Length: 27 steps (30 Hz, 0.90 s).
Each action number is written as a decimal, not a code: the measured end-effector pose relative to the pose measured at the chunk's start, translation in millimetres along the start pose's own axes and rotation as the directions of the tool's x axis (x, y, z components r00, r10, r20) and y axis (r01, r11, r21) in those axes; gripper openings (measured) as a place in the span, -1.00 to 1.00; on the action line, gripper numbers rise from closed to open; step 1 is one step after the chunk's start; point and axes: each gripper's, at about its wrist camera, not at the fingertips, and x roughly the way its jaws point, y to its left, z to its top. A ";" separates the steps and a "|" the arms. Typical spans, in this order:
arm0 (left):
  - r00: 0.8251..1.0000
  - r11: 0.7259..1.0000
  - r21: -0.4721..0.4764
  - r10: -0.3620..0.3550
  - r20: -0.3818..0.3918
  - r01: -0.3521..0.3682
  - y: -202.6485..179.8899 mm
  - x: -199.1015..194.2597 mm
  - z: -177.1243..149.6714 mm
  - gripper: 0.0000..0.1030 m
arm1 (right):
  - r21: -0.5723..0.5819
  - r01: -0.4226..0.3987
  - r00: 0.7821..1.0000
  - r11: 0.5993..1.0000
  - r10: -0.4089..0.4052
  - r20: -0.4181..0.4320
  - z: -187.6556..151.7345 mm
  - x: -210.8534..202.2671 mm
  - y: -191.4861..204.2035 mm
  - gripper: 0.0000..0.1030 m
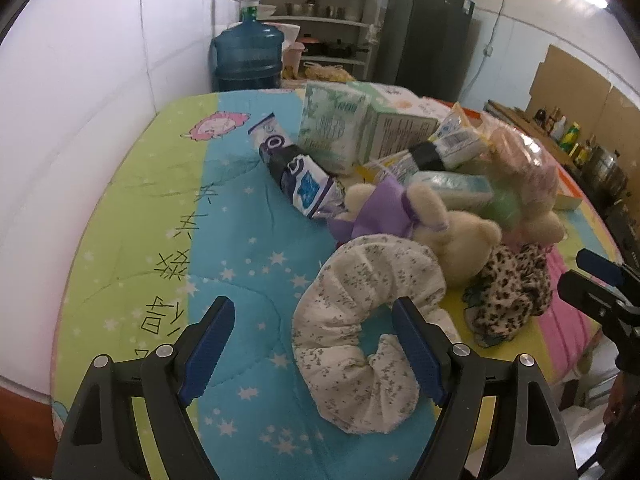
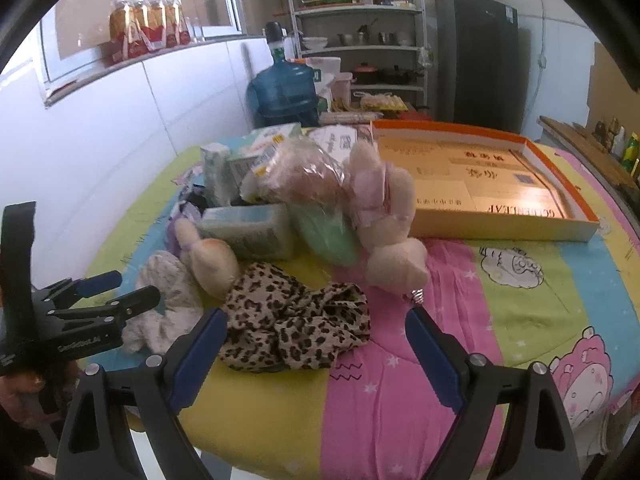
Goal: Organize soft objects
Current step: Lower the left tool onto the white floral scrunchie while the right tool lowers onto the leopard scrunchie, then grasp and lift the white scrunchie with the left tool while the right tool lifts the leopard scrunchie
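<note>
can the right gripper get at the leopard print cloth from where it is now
Probably yes. The right gripper is open, and the leopard print cloth lies right ahead between its fingers on the quilt, with nothing on top. The plush bear sits just behind it.

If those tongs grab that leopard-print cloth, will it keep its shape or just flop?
The crumpled leopard-print cloth would probably flop and drape, since it lies in loose folds. It looks thin, so likely light. A push from the open right tongs might bunch it rather than slide it.
</note>
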 end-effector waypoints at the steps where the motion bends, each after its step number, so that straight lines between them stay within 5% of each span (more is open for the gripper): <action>1: 1.000 1.000 0.003 0.001 -0.005 -0.001 0.3 1.7 -0.4 0.59 | 0.003 0.002 1.000 1.000 -0.002 -0.004 -0.5 3.9 -1.4 0.78; 5: 0.998 1.000 -0.007 0.010 -0.060 -0.010 4.7 16.8 -4.1 0.59 | 0.008 0.016 1.000 1.000 -0.016 -0.026 -2.1 17.6 -4.0 0.78; 13: 0.998 0.999 0.017 0.045 -0.035 -0.045 -2.8 21.5 -8.5 0.63 | 0.033 0.012 0.996 0.999 -0.009 -0.092 -7.1 41.3 -7.0 0.77; 19: 0.999 0.999 0.029 0.031 -0.045 -0.030 -3.4 18.0 -8.6 0.59 | 0.033 0.050 0.992 0.998 -0.045 -0.120 -8.3 48.8 -5.1 0.09; 22: 0.999 0.999 0.030 0.024 -0.027 -0.023 -1.4 19.4 -3.5 0.16 | 0.054 0.023 0.992 0.998 -0.016 -0.123 -8.7 48.2 -5.1 -0.24; 27: 0.999 0.999 0.028 -0.027 -0.022 0.028 0.2 18.8 -1.6 -0.43 | 0.033 0.015 0.994 0.999 -0.011 -0.112 -12.3 40.7 7.6 -0.45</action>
